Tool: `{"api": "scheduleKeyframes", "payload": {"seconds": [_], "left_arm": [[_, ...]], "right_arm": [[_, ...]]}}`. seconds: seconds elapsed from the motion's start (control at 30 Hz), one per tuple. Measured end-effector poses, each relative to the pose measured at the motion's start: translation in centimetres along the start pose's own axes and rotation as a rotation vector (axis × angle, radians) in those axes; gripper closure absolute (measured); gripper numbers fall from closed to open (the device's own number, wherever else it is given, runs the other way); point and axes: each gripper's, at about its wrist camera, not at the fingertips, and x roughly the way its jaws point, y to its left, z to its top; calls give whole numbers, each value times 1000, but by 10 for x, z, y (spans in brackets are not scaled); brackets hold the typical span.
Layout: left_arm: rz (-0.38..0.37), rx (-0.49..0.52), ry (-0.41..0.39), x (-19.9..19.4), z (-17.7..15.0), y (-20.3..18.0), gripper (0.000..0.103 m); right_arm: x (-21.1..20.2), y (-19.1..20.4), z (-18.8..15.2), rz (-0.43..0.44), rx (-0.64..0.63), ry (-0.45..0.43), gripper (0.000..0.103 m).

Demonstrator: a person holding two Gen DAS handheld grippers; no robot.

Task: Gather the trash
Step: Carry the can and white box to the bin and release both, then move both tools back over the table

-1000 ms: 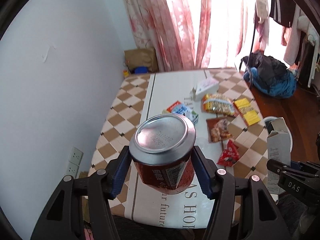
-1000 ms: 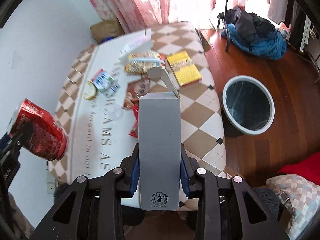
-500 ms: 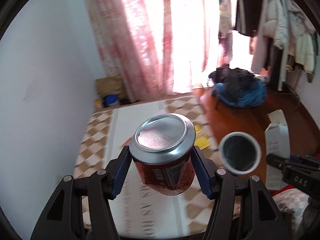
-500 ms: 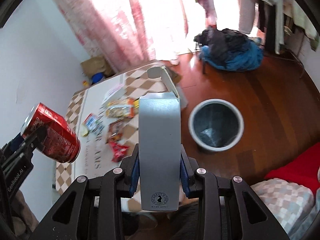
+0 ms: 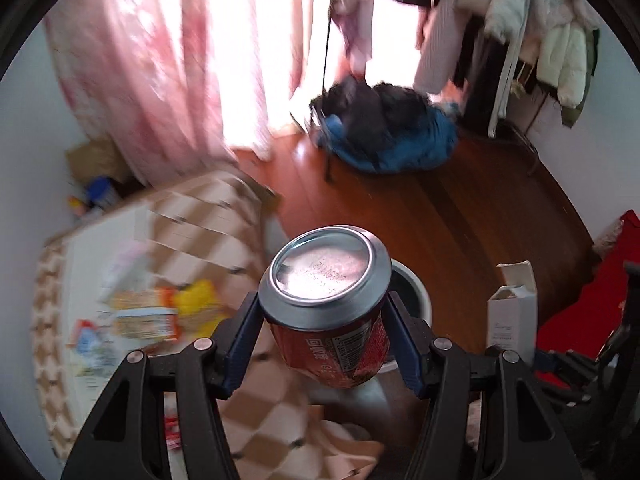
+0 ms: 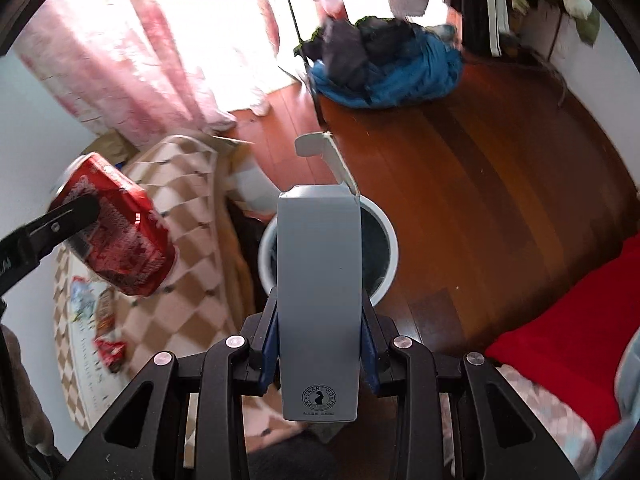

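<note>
Trash bin stands on wooden floor beside checkered table.

Both grippers have swung away from the checkered-cloth worktop toward the wooden floor. The round white-rimmed trash bin, a second ago off to the right, now sits directly behind the tall grey cardboard carton and just behind the red aluminium soda can. The snack wrappers have slid to the left edge of both views.
</note>
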Motion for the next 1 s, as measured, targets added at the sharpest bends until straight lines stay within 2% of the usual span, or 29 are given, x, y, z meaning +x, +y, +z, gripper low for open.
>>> {"api": "scheduleKeyframes", "payload": {"seconds": [0.1,0.27,0.3,0.33,0.37,0.4,0.43,0.57,0.6,0.63,0.73,1.0], "left_arm": [[-40,-23,82,52,18,-14,45],[-75,-72,232,130,28,-18,43],[-67,-82,256,140,28,-18,40],[-66,-98,289,152,27,-17,36],[-61,-111,309,157,26,-17,25],[-46,-125,325,161,25,-15,18],[-36,-134,327,161,21,-13,16],[34,-96,317,157,7,-17,11],[60,-78,306,155,3,-18,11],[84,-63,294,150,-3,-21,11],[126,-29,281,145,-18,-19,11],[160,28,259,124,-37,-24,10]], "right_arm": [[46,-20,16,24,30,58,67],[115,-43,36,69,63,148,67],[126,-47,39,75,71,164,66],[140,-50,41,96,85,192,64],[152,-52,43,103,95,221,46],[160,-55,44,107,102,233,23],[167,-58,46,113,116,229,15],[172,-64,39,93,145,230,9],[172,-64,36,74,141,230,0],[169,-64,30,20,128,232,0],[169,-62,19,-60,97,255,0],[142,-56,-2,-115,75,223,0]]}}
